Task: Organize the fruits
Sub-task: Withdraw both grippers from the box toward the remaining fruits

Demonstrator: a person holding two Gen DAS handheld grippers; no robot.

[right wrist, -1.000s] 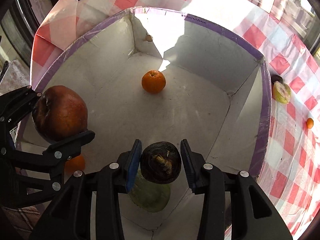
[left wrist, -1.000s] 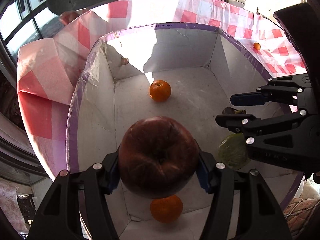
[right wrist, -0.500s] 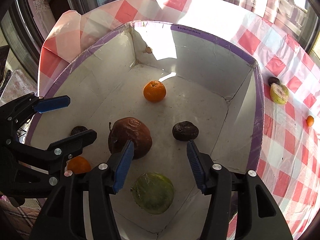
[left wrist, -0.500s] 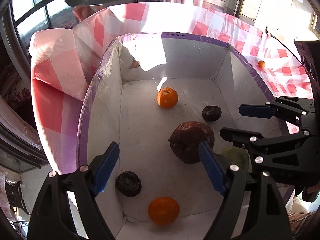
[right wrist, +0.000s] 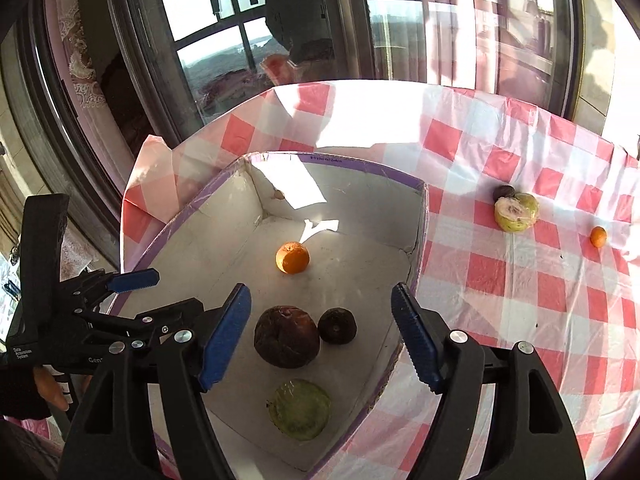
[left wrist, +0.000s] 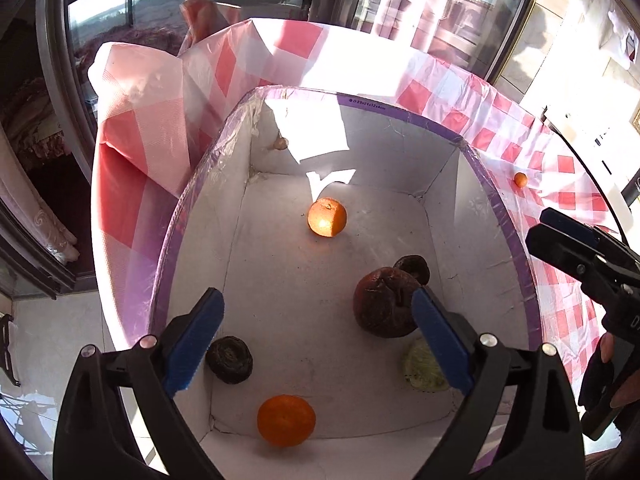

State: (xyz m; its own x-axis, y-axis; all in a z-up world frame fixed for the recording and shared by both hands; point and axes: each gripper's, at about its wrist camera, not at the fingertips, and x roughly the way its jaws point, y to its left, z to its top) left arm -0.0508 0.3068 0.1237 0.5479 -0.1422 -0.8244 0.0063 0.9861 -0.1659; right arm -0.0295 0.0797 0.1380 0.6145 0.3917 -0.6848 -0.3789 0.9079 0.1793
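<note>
With 6 fruits already lying inside the white box (right wrist: 418, 240), what remains sits outside it on the checked tablecloth (right wrist: 520, 288), so the next pick turns on that side: a cut green fruit (right wrist: 516, 212) with a small dark fruit (right wrist: 503, 193) touching it, and a tiny orange (right wrist: 598, 236) further out, all beyond the box's right wall and well apart from it. None has a clear long axis; the cut fruit shows its pale face up.

The right gripper (right wrist: 320, 336) hangs over the box's near right corner, so it is judged the nearer tool to those 3; the left gripper (left wrist: 316, 340) is over the box's near left part, with the whole box between it and them.

Inside the box: a wrinkled dark-red apple (right wrist: 286, 337) and a dark round fruit (right wrist: 337, 325) touch near the right wall, a green fruit (right wrist: 300, 409) by the near wall, 1 orange (right wrist: 292, 257) toward the far wall, another orange (left wrist: 286, 420) and a second dark fruit (left wrist: 229, 359) near the left corner.

Both tools are released: jaws have just been opening, wide apart, pads bare, nothing between them, touching nothing. Fruit seen between the fingers lies below on the box floor.
</note>
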